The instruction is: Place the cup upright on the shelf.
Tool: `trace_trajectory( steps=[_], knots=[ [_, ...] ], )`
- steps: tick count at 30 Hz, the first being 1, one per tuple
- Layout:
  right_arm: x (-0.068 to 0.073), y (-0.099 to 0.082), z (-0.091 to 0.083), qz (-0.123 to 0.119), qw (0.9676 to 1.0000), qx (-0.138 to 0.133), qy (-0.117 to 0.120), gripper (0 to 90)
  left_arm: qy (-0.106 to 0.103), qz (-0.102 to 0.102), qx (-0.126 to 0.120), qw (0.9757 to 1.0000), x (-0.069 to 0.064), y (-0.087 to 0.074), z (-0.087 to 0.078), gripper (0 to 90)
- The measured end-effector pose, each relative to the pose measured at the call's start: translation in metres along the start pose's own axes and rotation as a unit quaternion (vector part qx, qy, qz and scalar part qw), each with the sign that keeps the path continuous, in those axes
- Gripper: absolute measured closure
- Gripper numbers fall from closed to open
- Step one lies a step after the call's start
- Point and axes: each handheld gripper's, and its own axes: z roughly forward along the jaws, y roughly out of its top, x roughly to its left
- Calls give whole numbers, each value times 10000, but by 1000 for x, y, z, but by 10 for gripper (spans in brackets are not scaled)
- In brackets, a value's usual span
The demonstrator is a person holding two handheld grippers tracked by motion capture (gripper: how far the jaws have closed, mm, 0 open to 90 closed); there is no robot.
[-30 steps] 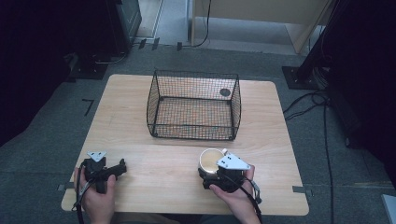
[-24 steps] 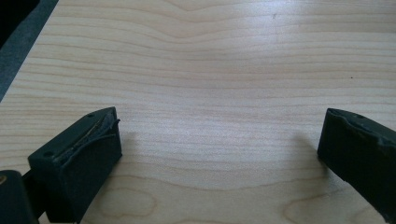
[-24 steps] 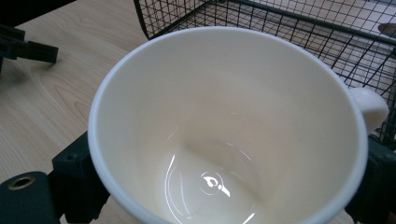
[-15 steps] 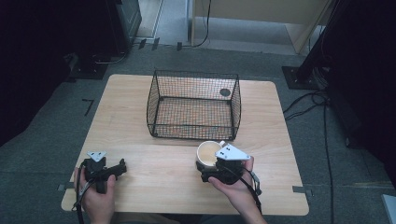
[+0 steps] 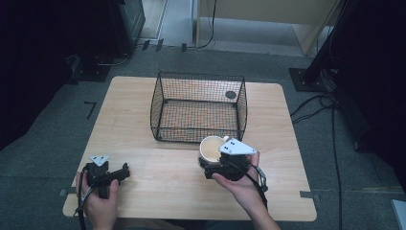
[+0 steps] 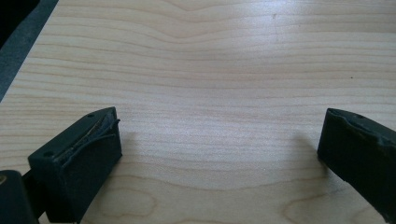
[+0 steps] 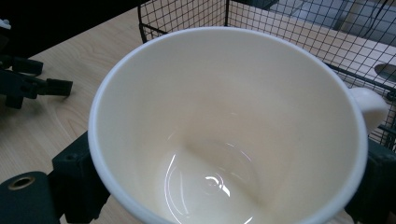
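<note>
Left claw (image 5: pixel 123 171): at 7 o'clock on the bench (image 5: pixel 143 120), jaws spread wide on bare wood, parked idle; unchanged from half a second back. Basket (image 5: pixel 198 108): wire, empty, at 12 o'clock, likely the destination. Cup (image 5: pixel 211 148): cream, mouth up, handle toward the basket, just short of its near wall. Right claw (image 5: pixel 207 166): at 5 o'clock, jaws clamped on the cup's sides to carry it; the cup now sits nearer the basket.
</note>
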Motion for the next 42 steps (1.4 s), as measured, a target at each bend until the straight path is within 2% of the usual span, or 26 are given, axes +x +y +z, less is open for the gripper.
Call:
trace_trajectory(
  steps=[8, 23, 42],
  knots=[
    [-4, 14, 0, -22, 10000, -9, 36, 83, -14, 11, -2, 10000, 0, 0, 0, 0],
    [-17, 41, 5, 89, 9999, -16, 122, 83, -17, -3, -6, 10000, 0, 0, 0, 0],
    [-34, 79, 22, 109, 9999, 4, 132, 83, -12, 5, -2, 10000, 0, 0, 0, 0]
  ],
)
